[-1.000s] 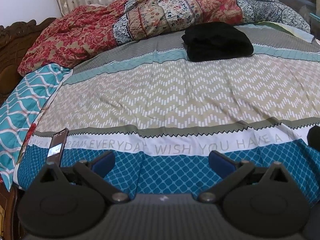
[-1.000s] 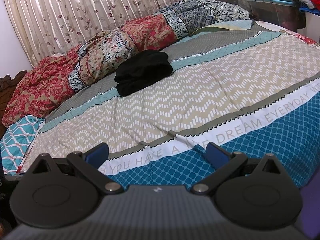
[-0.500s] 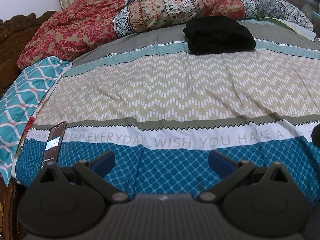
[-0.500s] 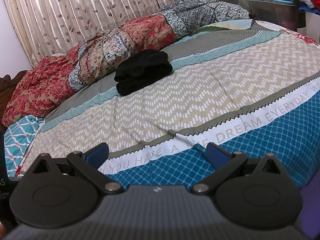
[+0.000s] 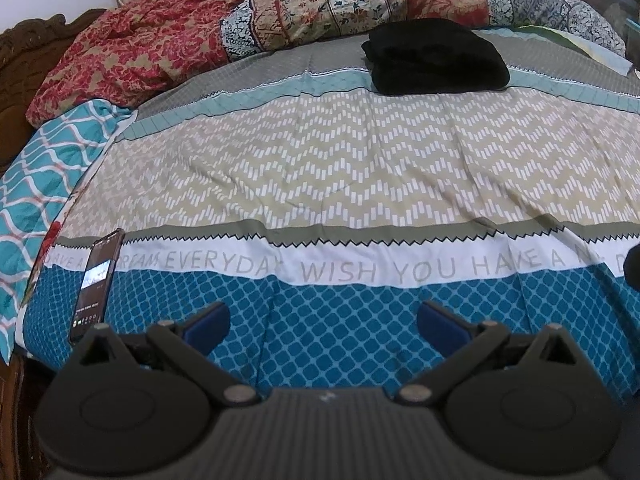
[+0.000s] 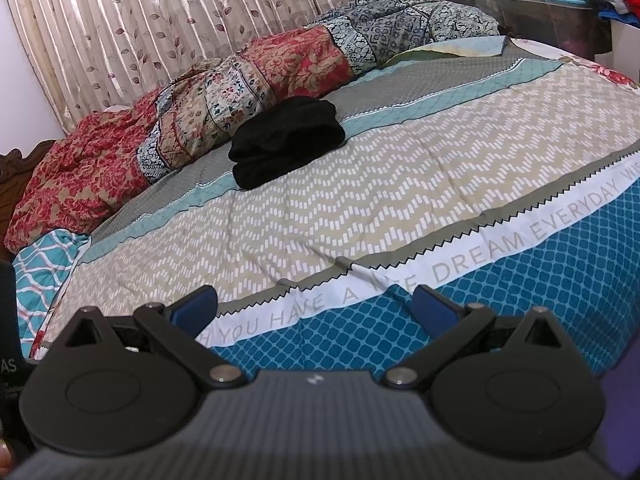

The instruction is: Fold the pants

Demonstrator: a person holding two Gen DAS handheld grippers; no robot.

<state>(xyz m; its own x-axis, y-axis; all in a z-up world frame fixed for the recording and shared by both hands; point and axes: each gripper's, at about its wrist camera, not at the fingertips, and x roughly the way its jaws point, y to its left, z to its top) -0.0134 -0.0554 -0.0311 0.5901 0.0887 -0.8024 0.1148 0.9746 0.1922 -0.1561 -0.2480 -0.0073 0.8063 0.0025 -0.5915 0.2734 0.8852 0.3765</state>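
Observation:
Black pants [image 5: 436, 58] lie folded in a compact bundle on the far part of the bed, on the grey and teal stripes; the right wrist view shows the same black pants [image 6: 286, 140] far off at centre left. My left gripper [image 5: 322, 320] is open over the blue patterned near edge of the bedspread, holding nothing. My right gripper [image 6: 314, 304] is also open and empty, over the white lettered stripe. Both grippers are well short of the pants.
A phone [image 5: 96, 280] lies on the bed's near left corner. A rumpled red and patterned quilt [image 5: 280, 12] runs along the far side. A wooden headboard [image 5: 24, 52] is at left. Curtains [image 6: 160, 20] and storage bins [image 6: 540, 4] stand behind the bed.
The left gripper's view has shifted a little forward and down over the bed. The right gripper has barely moved. The pants stay in place.

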